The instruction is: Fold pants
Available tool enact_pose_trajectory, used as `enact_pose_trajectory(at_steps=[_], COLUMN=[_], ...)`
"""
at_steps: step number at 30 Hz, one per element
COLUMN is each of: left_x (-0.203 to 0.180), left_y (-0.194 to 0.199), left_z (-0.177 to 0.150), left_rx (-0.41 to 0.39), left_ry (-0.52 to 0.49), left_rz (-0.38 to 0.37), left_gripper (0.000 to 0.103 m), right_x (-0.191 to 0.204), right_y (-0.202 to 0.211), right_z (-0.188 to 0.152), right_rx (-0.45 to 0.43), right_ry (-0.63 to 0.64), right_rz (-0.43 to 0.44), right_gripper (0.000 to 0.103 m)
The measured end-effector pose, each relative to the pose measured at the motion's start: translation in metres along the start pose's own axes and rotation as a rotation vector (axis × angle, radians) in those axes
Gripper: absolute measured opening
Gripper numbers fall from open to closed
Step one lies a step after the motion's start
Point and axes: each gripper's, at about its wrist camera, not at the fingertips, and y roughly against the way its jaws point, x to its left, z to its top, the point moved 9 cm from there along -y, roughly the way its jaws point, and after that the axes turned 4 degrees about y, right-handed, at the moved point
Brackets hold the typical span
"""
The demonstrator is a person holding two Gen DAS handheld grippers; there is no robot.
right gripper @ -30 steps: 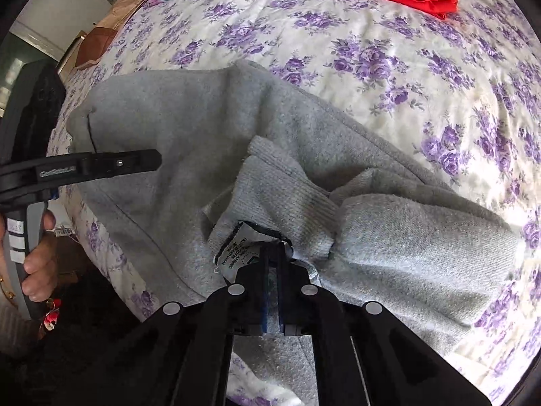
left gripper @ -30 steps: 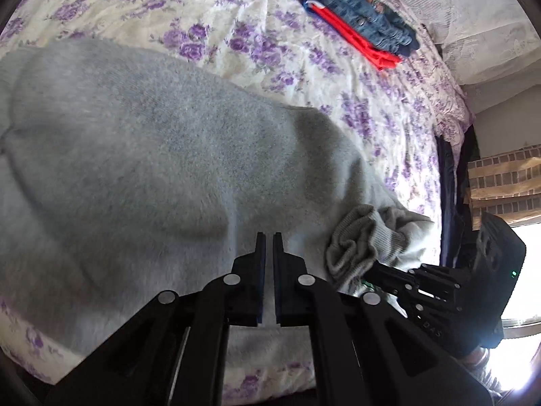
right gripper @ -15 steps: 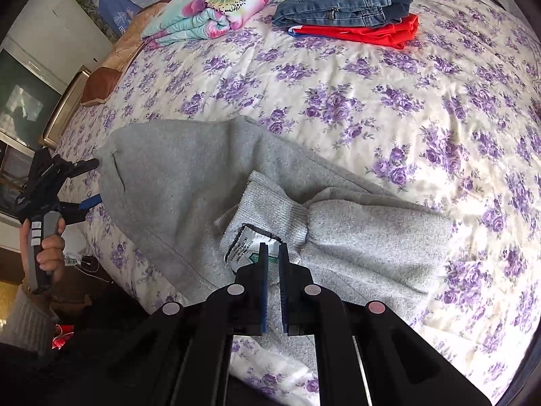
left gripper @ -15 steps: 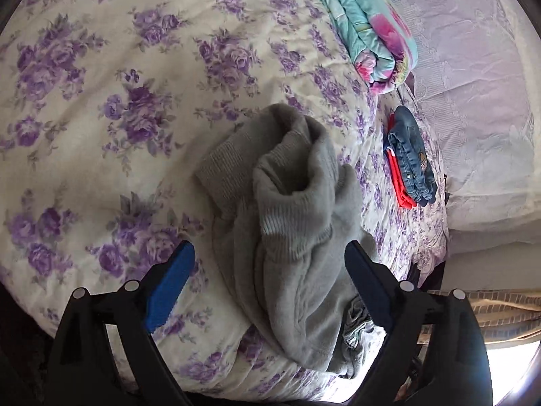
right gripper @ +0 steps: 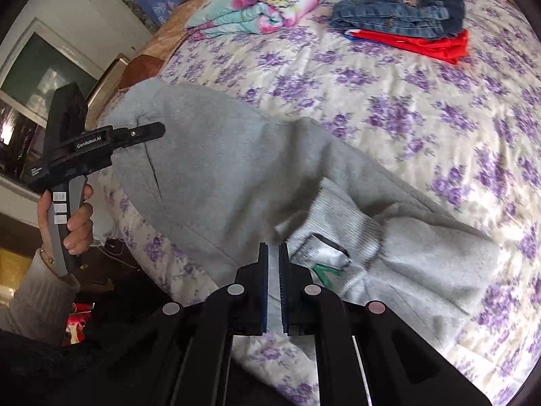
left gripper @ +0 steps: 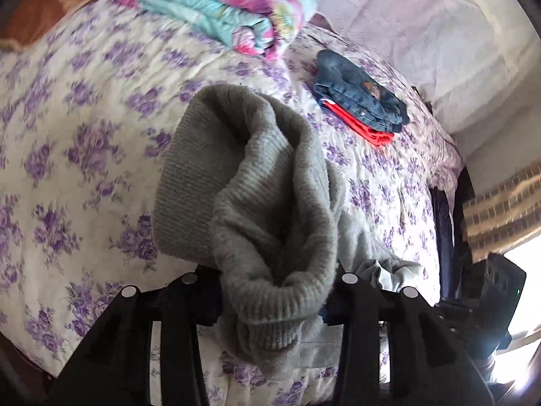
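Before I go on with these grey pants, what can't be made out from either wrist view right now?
- Left wrist view: left gripper pads, buried in the grey pants cuff; contact unclear as the jaws close.
- Right wrist view: label print, too small and glary.
- Right wrist view: right gripper looks shut; any cloth pinched is unclear.
- Both views: the pants' near edge, behind the gripper frames.

Matt grey fleece pants (right gripper: 243, 176) with ribbed knit cuff (left gripper: 267, 203) lie on smooth floral cotton bedspread (right gripper: 405, 108).

Pants (right gripper: 236, 176) on bed (right gripper: 422, 108), jeans (right gripper: 399, 10) behind.
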Motion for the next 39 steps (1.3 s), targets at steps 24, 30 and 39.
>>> enact_pose_trajectory(at_steps=[24, 30, 39], left_x=[-0.053, -0.088, -0.205], left_y=[0.012, 0.009, -0.036], left_z=[-0.012, -0.018, -0.087], left_rx=[-0.003, 0.021, 0.2], left_ry=[-0.063, -0.188, -0.519], left_rz=[-0.05, -0.018, -0.126], left_gripper=[0.04, 0.04, 0.04], right_x=[-0.052, -0.061, -0.169], right_y=[-0.125, -0.062, 0.07], right_z=[0.093, 0.089, -0.02], right_rx=[0.076, -0.003, -0.138], right_ry=[-0.199, -0.22, -0.468], right_rz=[-0.072, -0.023, -0.16], right_gripper=[0.0, 0.006, 0.006])
